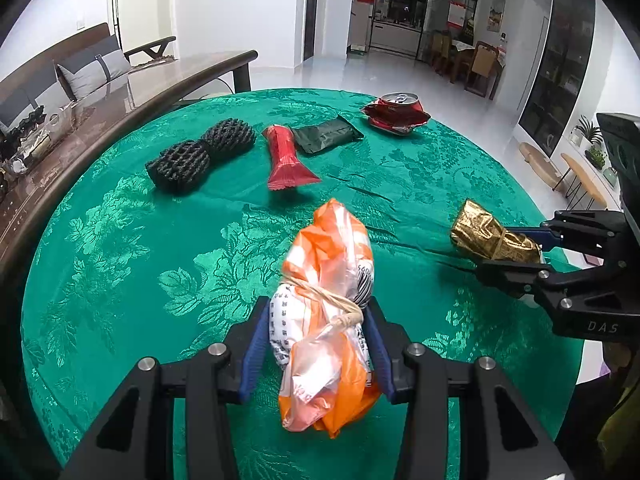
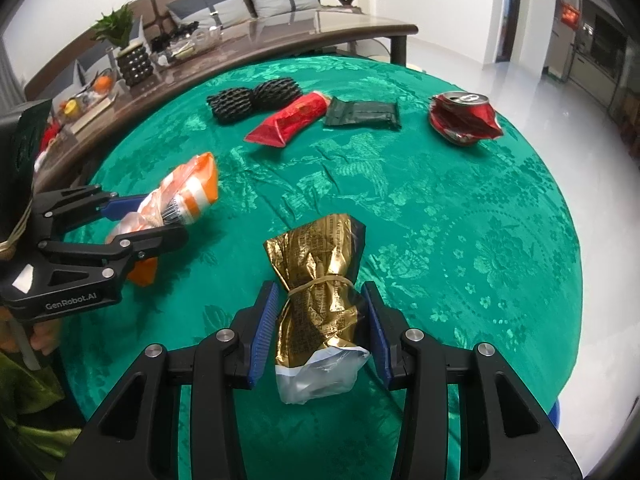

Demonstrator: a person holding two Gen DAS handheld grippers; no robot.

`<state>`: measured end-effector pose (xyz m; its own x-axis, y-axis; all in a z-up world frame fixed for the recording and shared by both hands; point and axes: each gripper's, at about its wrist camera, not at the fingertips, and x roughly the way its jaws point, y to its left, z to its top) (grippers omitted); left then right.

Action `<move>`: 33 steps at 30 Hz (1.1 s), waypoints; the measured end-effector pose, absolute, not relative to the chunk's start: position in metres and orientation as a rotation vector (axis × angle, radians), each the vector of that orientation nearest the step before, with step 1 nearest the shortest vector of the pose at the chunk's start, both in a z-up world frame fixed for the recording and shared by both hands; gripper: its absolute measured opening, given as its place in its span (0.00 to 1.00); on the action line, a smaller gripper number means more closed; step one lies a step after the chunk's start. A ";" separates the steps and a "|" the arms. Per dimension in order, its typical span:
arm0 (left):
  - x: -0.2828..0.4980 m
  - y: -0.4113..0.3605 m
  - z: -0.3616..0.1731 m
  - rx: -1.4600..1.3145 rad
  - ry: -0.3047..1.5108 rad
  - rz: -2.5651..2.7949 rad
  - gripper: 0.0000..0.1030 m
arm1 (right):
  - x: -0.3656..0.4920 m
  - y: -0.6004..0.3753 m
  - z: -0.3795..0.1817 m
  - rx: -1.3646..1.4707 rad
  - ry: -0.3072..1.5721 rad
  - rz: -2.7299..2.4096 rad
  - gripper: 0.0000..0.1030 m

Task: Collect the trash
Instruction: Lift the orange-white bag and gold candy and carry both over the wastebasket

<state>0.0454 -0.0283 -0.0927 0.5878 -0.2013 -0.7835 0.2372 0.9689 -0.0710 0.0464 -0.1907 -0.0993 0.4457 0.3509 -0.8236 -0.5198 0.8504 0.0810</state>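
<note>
Left wrist view, item 1: orange-and-white plastic bag bundle (image 1: 328, 316), tied at its waist with pale string, held between the blue pads of the left gripper (image 1: 318, 312); jaws clamped on its middle. Long axis runs up the frame, away from the camera, lower centre.

Right wrist view, item 2: gold foil wrapper (image 2: 320, 284), banded at the waist, silver lining showing at the near end, pinched in the right gripper (image 2: 320, 304). Long axis up-frame, tilted slightly right, lower centre.

Items lying loose on the green tablecloth (image 2: 460, 240), upper part of frame, left to right: black foam netting (image 2: 252, 100), red wrapper (image 2: 292, 120) pointing lower left, dark green packet (image 2: 364, 114) lying crosswise, crushed red can (image 2: 464, 118) near the far right edge.

Bare cloth lies between both held items and that row. Brown side table (image 2: 280, 40) borders the upper left edge.
</note>
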 end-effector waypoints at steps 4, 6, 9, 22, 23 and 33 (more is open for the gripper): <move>0.045 -0.031 -0.093 0.049 0.906 -0.257 0.45 | 0.044 -0.194 -0.099 -0.194 0.970 0.538 0.42; 0.044 -0.033 -0.093 0.050 0.906 -0.258 0.45 | 0.043 -0.197 -0.101 -0.192 0.974 0.534 0.42; 0.044 -0.034 -0.093 0.052 0.905 -0.260 0.45 | 0.041 -0.201 -0.102 -0.190 0.979 0.530 0.42; 0.042 -0.054 -0.099 0.067 0.922 -0.304 0.44 | 0.038 -0.216 -0.102 -0.165 0.980 0.509 0.42; 0.042 -0.057 -0.100 0.067 0.925 -0.312 0.44 | 0.037 -0.219 -0.101 -0.160 0.977 0.509 0.42; 0.028 -0.113 -0.090 0.038 0.960 -0.465 0.44 | 0.029 -0.285 -0.085 -0.086 0.942 0.408 0.42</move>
